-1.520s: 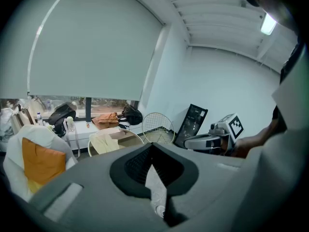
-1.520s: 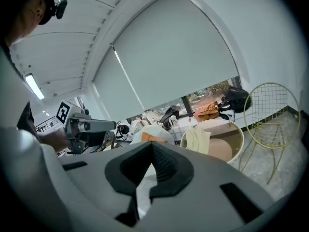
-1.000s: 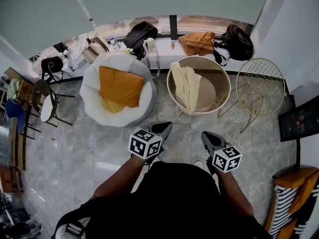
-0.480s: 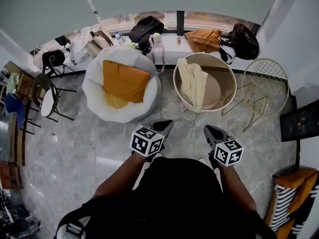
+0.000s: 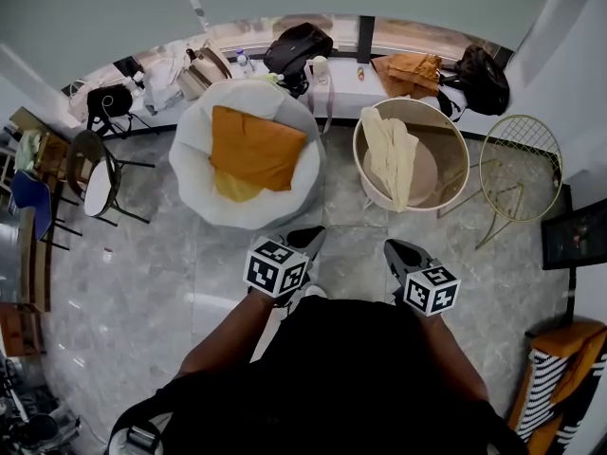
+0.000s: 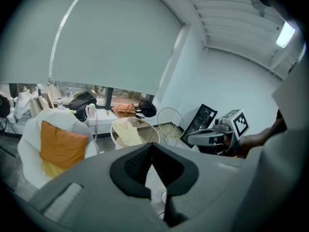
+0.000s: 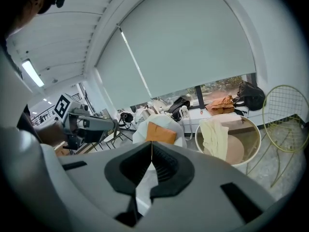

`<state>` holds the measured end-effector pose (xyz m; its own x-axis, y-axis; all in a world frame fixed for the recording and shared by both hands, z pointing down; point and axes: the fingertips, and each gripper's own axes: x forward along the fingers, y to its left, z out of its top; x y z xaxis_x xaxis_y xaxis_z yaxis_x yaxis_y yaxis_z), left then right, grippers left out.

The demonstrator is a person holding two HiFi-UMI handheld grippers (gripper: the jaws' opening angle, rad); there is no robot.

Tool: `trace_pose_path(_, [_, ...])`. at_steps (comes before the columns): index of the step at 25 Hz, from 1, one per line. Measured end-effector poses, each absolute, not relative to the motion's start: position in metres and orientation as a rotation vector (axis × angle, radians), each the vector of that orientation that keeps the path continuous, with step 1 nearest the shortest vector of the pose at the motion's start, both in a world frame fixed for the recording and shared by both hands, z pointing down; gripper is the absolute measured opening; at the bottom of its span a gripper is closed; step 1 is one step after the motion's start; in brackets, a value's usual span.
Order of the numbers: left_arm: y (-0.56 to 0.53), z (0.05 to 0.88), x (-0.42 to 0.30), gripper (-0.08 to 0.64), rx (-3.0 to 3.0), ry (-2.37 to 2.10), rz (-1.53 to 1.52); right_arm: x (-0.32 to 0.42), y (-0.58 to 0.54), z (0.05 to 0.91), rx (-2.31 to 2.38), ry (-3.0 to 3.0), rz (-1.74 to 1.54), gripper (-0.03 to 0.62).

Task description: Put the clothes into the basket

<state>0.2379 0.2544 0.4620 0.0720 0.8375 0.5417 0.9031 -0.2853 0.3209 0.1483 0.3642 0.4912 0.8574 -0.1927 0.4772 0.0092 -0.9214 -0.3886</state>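
A round beige basket (image 5: 446, 136) stands on the marble floor with a cream garment (image 5: 391, 154) draped over its rim and hanging inside. An orange cloth (image 5: 256, 148) lies on a white beanbag (image 5: 194, 159) left of it. More orange clothing (image 5: 410, 69) sits on the window ledge behind. My left gripper (image 5: 311, 238) and right gripper (image 5: 392, 249) are held in front of me, short of both, shut and empty. The left gripper view shows its jaws (image 6: 151, 144) meeting, with the basket (image 6: 117, 125) beyond. The right gripper's jaws (image 7: 151, 144) also meet, aimed toward the orange cloth (image 7: 159, 132).
A yellow-green wire table (image 5: 517, 164) stands right of the basket, with a black screen (image 5: 574, 240) against the wall. Bags, including a black backpack (image 5: 299, 45), crowd the ledge. A chair (image 5: 95, 173) stands at the left and a striped seat (image 5: 560, 387) at the lower right.
The beanbag and basket have slid to the right and a little nearer in the head view as I moved across the floor. Both grippers stayed shut and empty.
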Motion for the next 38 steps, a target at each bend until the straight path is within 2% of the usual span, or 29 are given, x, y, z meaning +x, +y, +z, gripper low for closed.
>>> trace_pose_path(8, [0.216,0.466,0.273,0.0,-2.274,-1.78,-1.03,0.167,0.353,0.489,-2.642,0.055,-0.749,0.015])
trace_pose_path(21, [0.244,0.471,0.296,0.0,-2.287,-1.737,-1.048,0.199,0.405,0.512,-2.592,0.026,-0.768,0.016])
trace_pose_path(31, [0.333,0.46,0.341,0.0,-2.279,-1.692,-1.012,0.255,0.492,0.526,-2.564,0.08,-0.791,0.017])
trace_pose_path(38, [0.408,0.466,0.361,0.0,-2.255,-1.687,-1.0,0.264,0.569,0.536,-2.545,0.034,-0.782,0.017])
